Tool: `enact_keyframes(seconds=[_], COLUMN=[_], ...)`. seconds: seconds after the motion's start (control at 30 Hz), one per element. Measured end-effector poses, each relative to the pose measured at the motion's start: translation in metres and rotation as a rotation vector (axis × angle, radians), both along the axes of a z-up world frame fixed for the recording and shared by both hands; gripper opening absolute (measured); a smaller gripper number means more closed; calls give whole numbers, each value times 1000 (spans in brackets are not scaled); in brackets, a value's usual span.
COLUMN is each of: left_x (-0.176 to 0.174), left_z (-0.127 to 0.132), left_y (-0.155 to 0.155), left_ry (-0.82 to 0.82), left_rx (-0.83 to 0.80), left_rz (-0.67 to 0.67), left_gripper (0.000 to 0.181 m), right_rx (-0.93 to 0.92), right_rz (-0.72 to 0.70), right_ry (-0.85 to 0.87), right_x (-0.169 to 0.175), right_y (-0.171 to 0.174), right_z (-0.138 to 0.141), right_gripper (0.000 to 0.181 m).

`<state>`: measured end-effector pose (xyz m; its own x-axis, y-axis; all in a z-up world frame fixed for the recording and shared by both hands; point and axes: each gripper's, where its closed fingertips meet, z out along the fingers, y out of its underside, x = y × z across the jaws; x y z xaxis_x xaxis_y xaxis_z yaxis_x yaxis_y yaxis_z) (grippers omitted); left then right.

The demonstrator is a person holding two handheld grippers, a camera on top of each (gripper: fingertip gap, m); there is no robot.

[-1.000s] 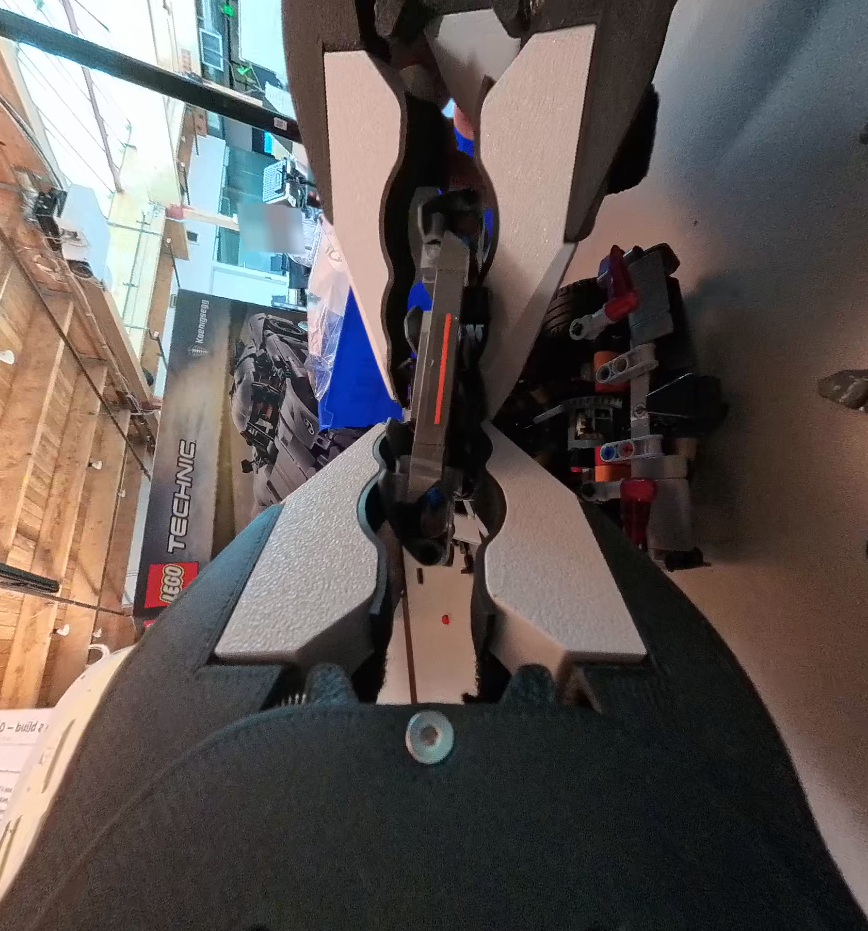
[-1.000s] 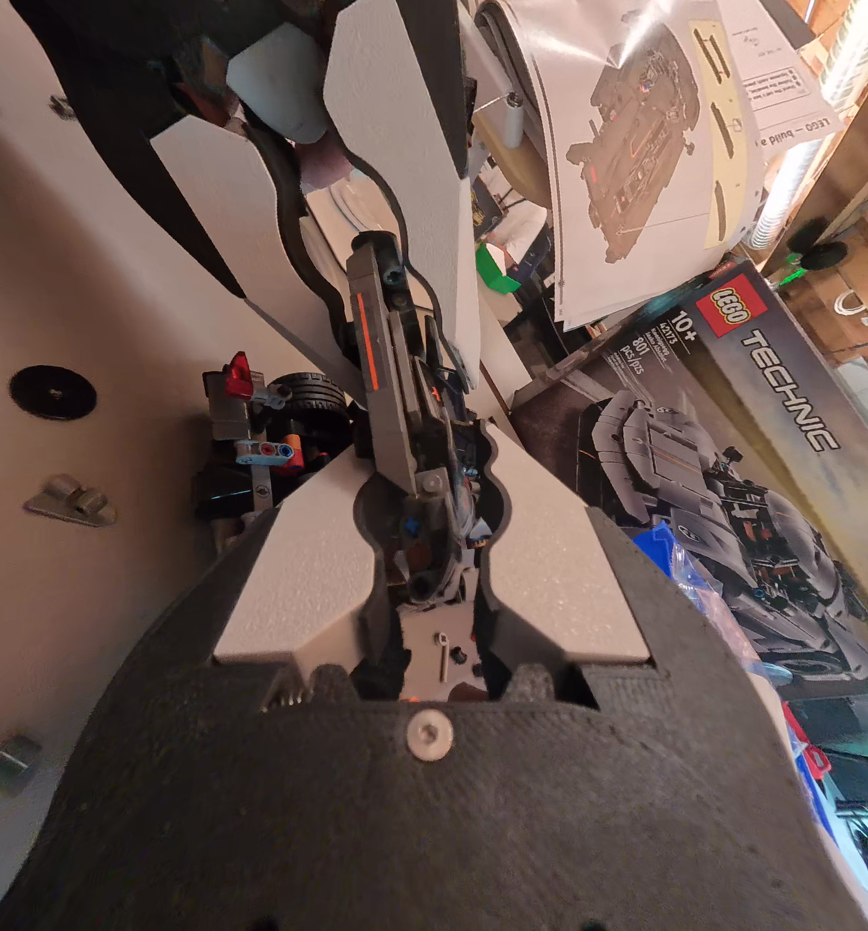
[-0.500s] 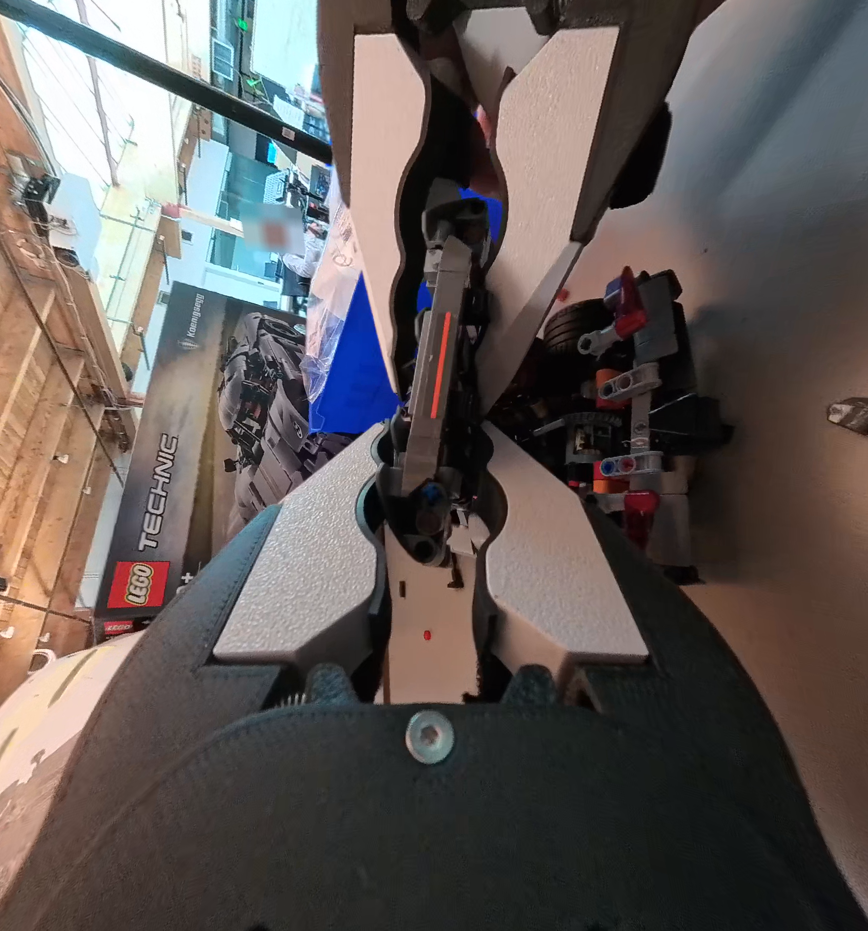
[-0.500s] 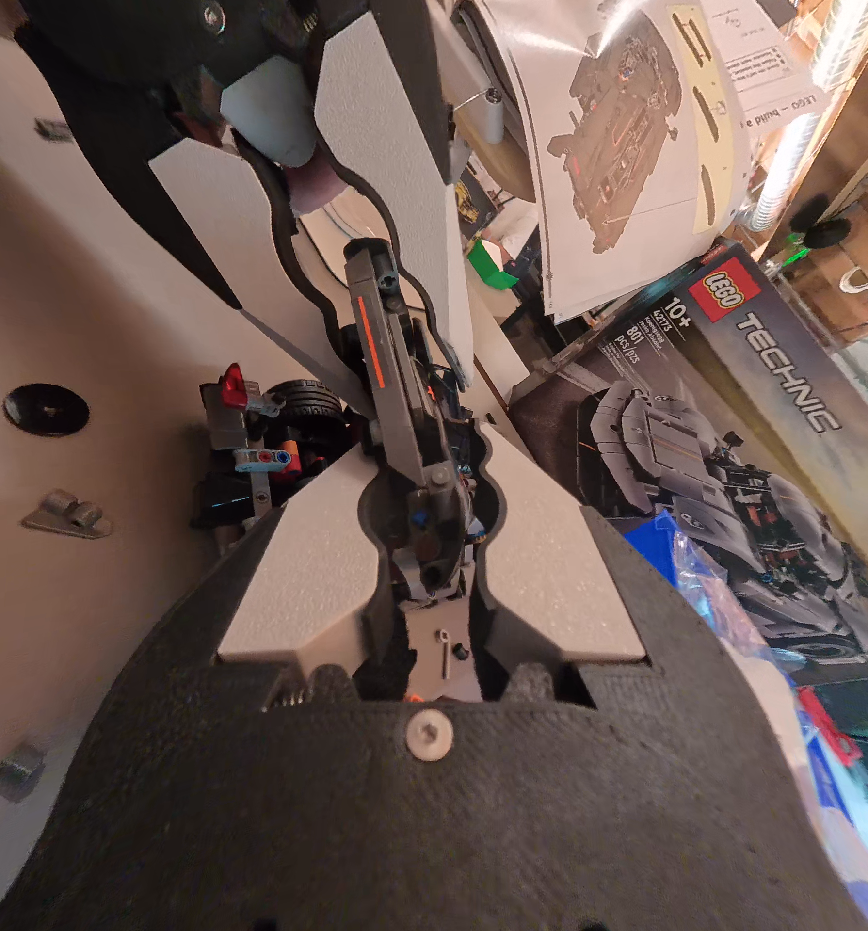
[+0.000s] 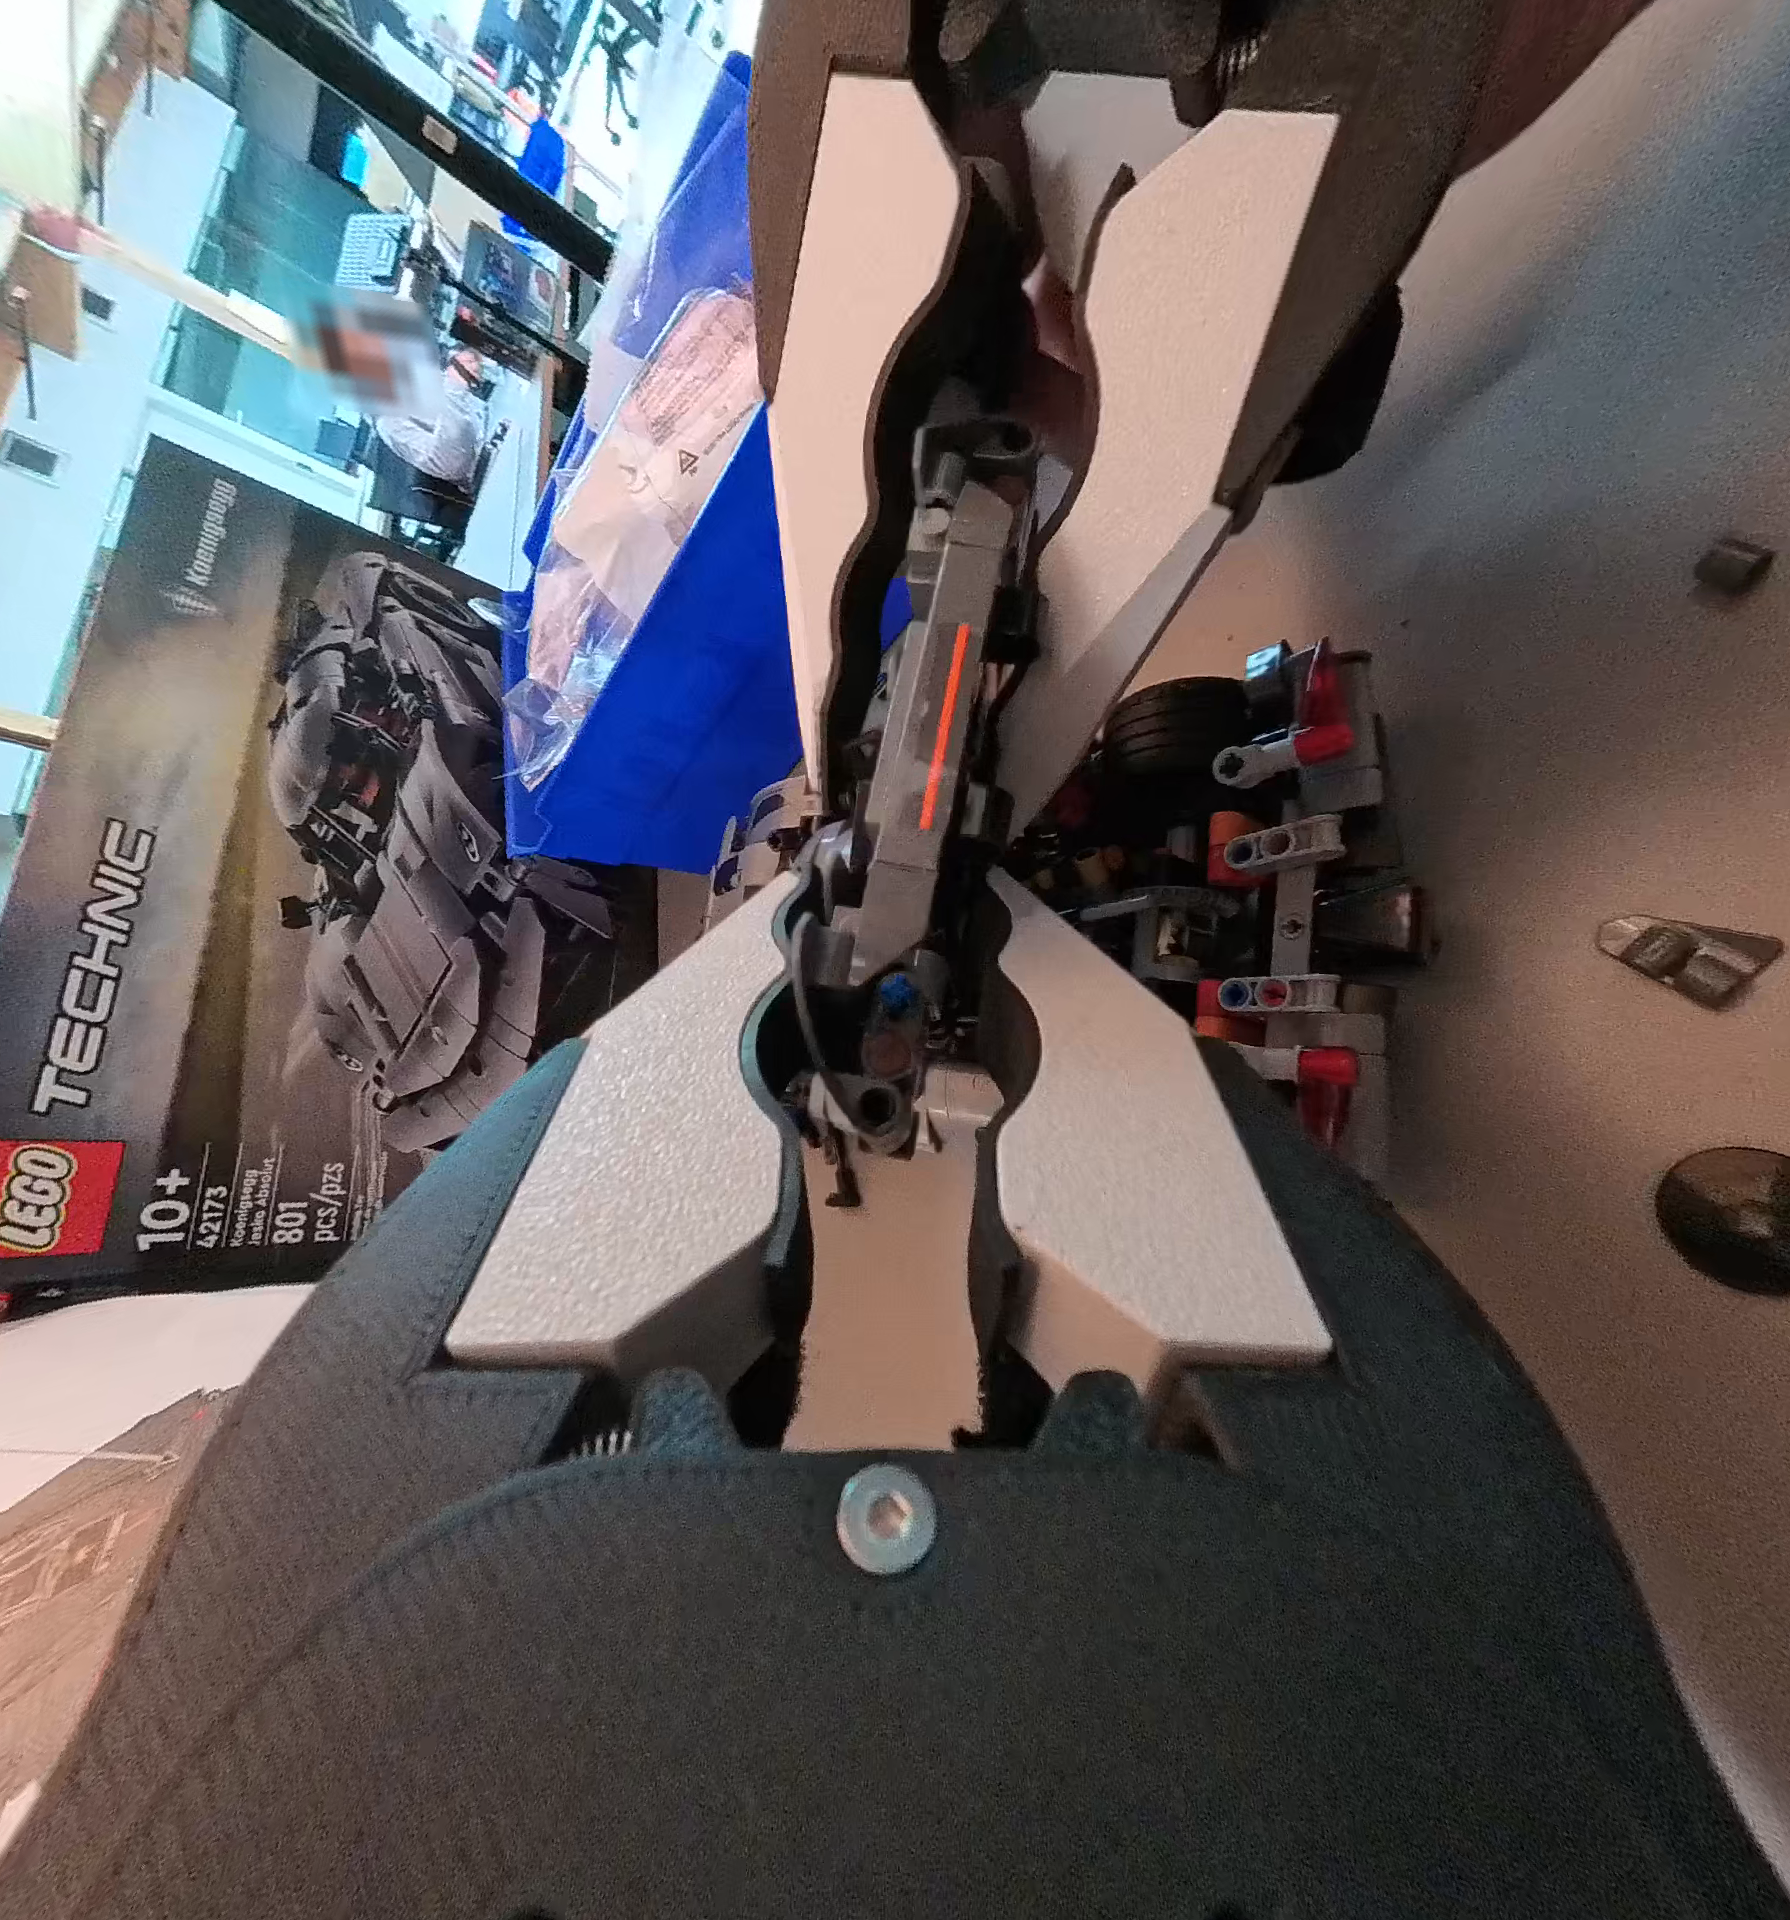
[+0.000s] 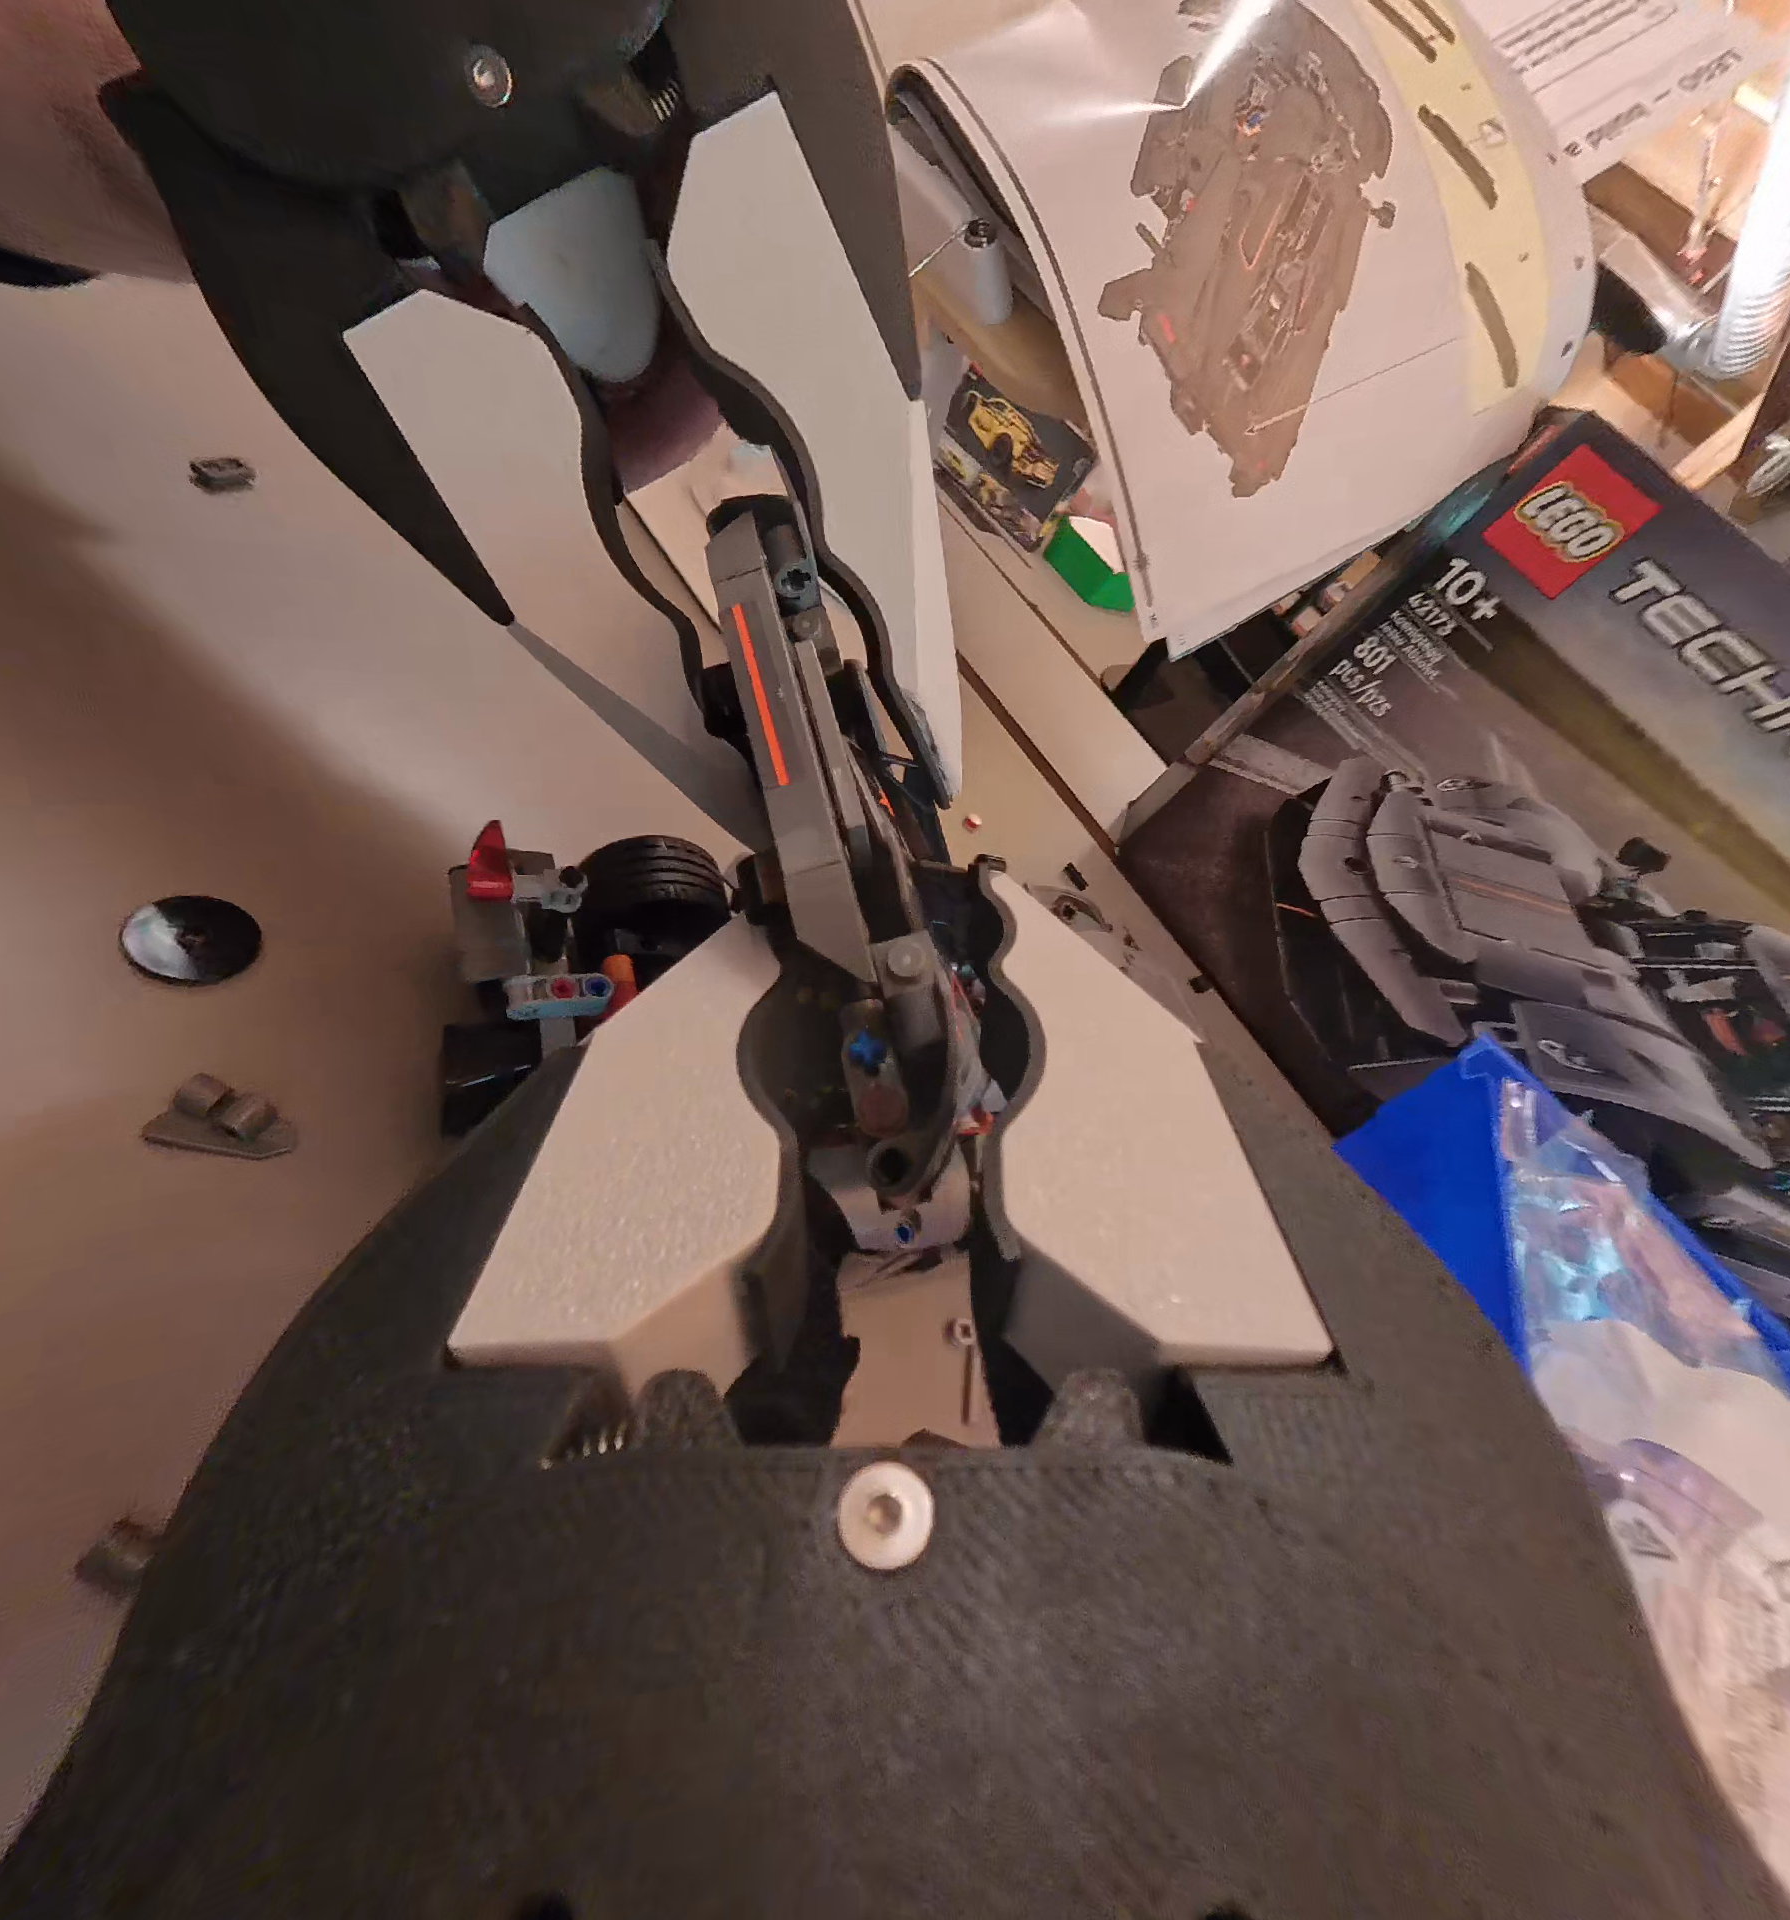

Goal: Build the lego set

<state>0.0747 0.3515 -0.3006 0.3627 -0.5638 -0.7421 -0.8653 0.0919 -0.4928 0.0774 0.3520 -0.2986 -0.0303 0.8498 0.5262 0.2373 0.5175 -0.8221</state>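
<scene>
A long grey Lego panel assembly with an orange stripe [image 5: 932, 727] is held between both grippers, one at each end. My left gripper [image 5: 886, 997] is shut on its near end in the left wrist view. The right gripper [image 5: 984, 416] clamps the far end. In the right wrist view the same panel [image 6: 777, 727] runs from my right gripper [image 6: 886, 1039] up to the left gripper [image 6: 735, 447]. A partly built car chassis with a black tyre and red parts [image 5: 1275, 883] sits just beside the panel by the table [image 6: 579, 935]. I cannot tell whether the two are joined.
The Lego set box [image 5: 247, 831] [image 6: 1545, 831] stands at the table's edge beside a blue bin of plastic bags [image 5: 652, 644] [image 6: 1618, 1299]. An open instruction booklet [image 6: 1234, 260] is behind. Loose parts lie on the table: a black disc [image 6: 190, 940], a grey wedge [image 6: 221, 1117] and a small grey piece [image 6: 218, 473]. The tips of both grippers are at nearly the same place.
Both grippers have swung together while still clamping the panel, so the box and blue bin sit differently in both views. The chassis and loose parts stay where they were.
</scene>
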Motion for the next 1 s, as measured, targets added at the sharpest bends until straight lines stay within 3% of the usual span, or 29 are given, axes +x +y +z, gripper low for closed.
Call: enact_keyframes(seconds=[0.33, 0.7, 1.0], left_x=[-3, -7, -7], left_z=[-1, -2, -3], left_y=[1, 2, 3], left_ry=[-76, -103, -92], left_rx=[-16, -11, 8], left_rz=[-1, -15, 6], left_gripper=[25, 20, 20], right_rx=[102, 16, 76], right_rz=[-59, -50, -77], right_ry=[-26, -15, -22], right_x=[-1, 0, 1], right_y=[5, 10, 11], right_z=[-4, -2, -3], right_gripper=[29, 25, 24])
